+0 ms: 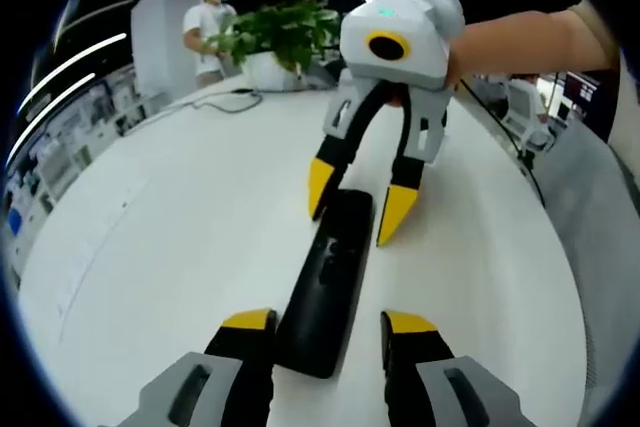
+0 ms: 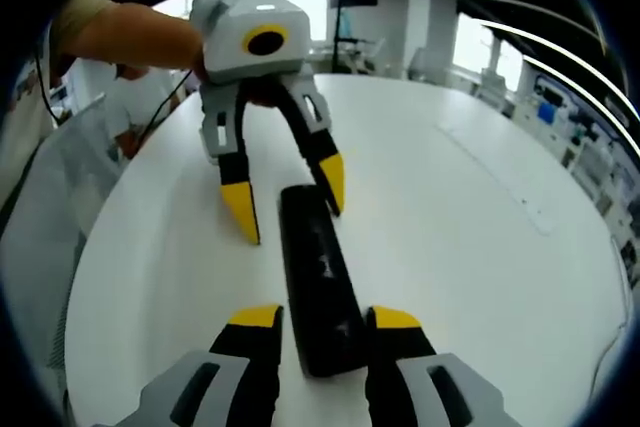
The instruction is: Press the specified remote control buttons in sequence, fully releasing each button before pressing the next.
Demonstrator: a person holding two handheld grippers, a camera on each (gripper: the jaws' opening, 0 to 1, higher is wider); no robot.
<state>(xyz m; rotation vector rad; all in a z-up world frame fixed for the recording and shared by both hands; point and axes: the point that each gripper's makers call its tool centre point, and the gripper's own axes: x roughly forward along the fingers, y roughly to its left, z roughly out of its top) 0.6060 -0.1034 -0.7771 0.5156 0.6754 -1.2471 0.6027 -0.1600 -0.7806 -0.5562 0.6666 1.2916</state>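
Observation:
A long black remote control (image 1: 330, 282) lies on the white table (image 1: 150, 227), lengthwise between the two grippers. My left gripper (image 1: 328, 322) is open, its yellow-tipped jaws standing either side of the remote's near end with gaps showing. Facing it, my right gripper (image 1: 358, 202) is open and astride the far end. In the right gripper view the same remote (image 2: 318, 282) runs up from my open right gripper (image 2: 325, 317) to the left gripper (image 2: 287, 199), whose tips flank its far end. The buttons are too dark to make out.
A potted green plant (image 1: 285, 32) and a cable (image 1: 235, 102) sit at the table's far edge, with a person (image 1: 205, 27) standing behind. A hand (image 2: 130, 32) holds the left gripper. The table (image 2: 480, 247) stretches wide to the right in the right gripper view.

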